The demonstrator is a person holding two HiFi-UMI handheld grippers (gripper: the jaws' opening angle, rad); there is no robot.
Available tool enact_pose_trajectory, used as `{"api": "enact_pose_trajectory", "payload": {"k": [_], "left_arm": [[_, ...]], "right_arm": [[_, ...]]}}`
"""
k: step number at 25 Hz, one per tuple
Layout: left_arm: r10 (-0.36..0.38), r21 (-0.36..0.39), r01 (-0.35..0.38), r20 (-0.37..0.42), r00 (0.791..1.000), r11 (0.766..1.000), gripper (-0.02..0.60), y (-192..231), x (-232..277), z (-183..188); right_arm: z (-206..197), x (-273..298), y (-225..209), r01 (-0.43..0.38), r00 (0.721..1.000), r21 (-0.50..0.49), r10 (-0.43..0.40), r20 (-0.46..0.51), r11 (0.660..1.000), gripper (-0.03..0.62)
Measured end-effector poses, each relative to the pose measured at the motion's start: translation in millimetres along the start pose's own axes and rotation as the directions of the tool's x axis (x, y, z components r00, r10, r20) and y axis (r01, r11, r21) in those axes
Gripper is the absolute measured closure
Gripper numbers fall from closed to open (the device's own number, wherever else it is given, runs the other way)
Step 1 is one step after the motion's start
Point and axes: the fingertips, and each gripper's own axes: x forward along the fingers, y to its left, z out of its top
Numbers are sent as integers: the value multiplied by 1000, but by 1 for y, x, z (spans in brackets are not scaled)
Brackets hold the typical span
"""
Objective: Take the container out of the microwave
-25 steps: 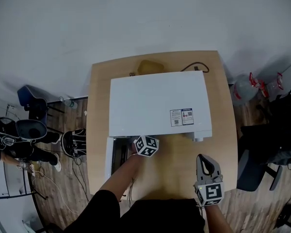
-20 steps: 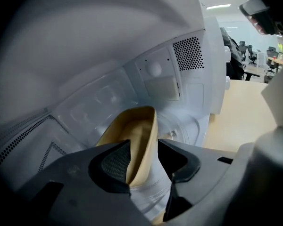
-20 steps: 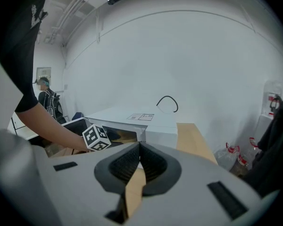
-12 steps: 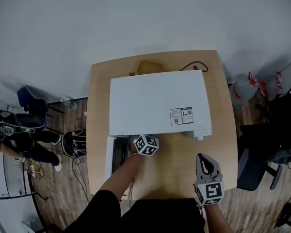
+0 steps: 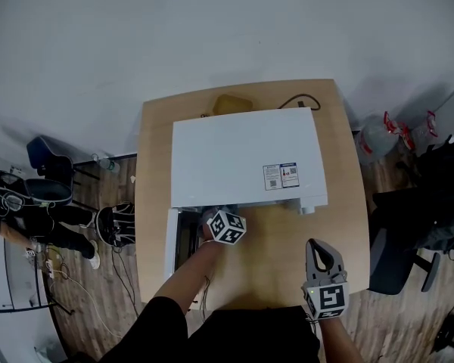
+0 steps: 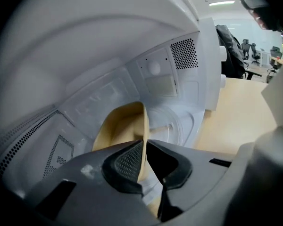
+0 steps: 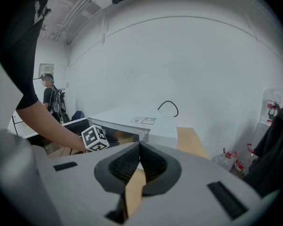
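**Left hand-held gripper pinched on the container's rim inside the microwave**

The left hand-held gripper [image 6: 144, 149] reached into the open microwave [image 5: 246, 157]. Its jaws had just been closing, and the thin wall of the tan container [image 6: 120, 126] stood between the two pads, which were pinched on it. The container sat on the glass turntable [image 6: 181, 126] inside the white cavity, directly ahead of that gripper and tilted up toward it. From above, only the gripper's marker cube [image 5: 227, 227] showed at the mouth of the oven, beside the door [image 5: 170, 242] swung open to the left.

The right hand-held gripper [image 7: 139, 150] hung near the front edge of the table [image 5: 348, 218], well apart from the microwave, its jaws together with nothing between them.

A sticker [image 5: 281, 175] lay on the microwave's white top, toward its front right corner; it carried blue and red patches and what looked like square codes, but the print was too small to read. A black cable [image 5: 303, 101] curled behind the oven.
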Motion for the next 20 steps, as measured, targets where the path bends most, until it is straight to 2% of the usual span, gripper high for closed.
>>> {"api": "enact_pose_trajectory", "payload": {"k": [13, 20], "left_arm": [[-30, -25, 30, 22, 999, 999, 549, -18, -41, -11], [-77, -28, 78, 26, 997, 997, 549, -40, -77, -30]], "right_arm": [[-4, -21, 14, 6, 1000, 15, -6, 16, 1000, 534], [-5, -39, 26, 21, 999, 33, -23, 47, 999, 534]]}}
